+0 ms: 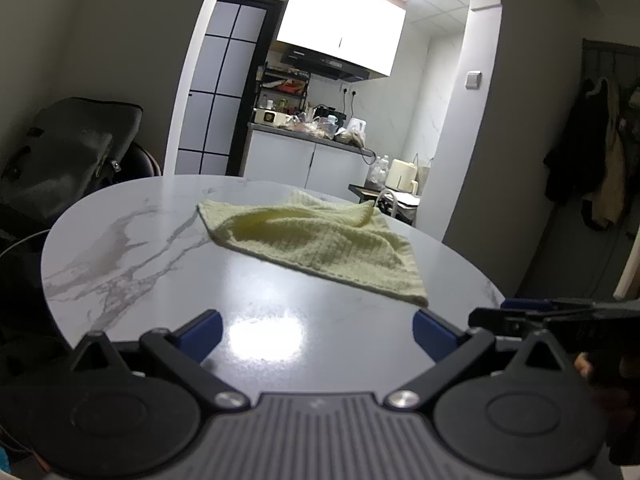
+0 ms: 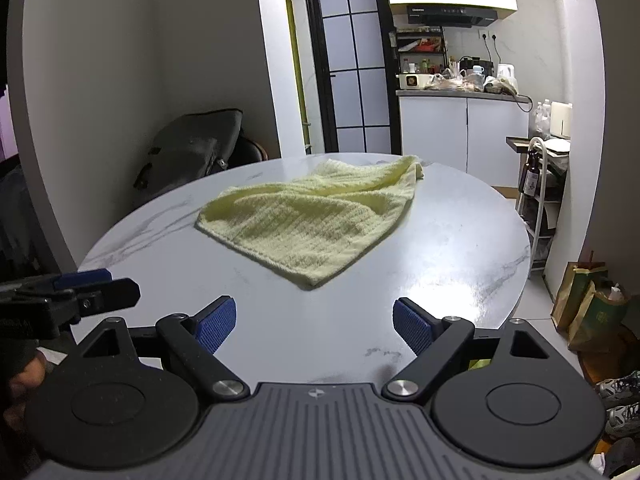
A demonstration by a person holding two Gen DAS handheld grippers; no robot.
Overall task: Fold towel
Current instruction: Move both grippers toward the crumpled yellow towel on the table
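Note:
A pale yellow knitted towel [image 1: 320,240] [image 2: 312,220] lies crumpled on the round white marble table [image 1: 132,248] [image 2: 460,248], with a bunched ridge along its far side and one corner pointing toward me. My left gripper [image 1: 318,334] hovers open over the table's near edge, well short of the towel, with nothing between its blue pads. My right gripper [image 2: 314,326] is open too, just in front of the towel's near corner. Each gripper shows at the edge of the other's view, and a hand [image 2: 24,376] holds the left one.
A dark bag on a chair [image 2: 192,148] stands behind the table at the left. A kitchen counter [image 2: 460,92] and a side rack with bottles [image 2: 540,184] are beyond on the right. Paper bags [image 2: 588,304] and shoes sit on the floor at right.

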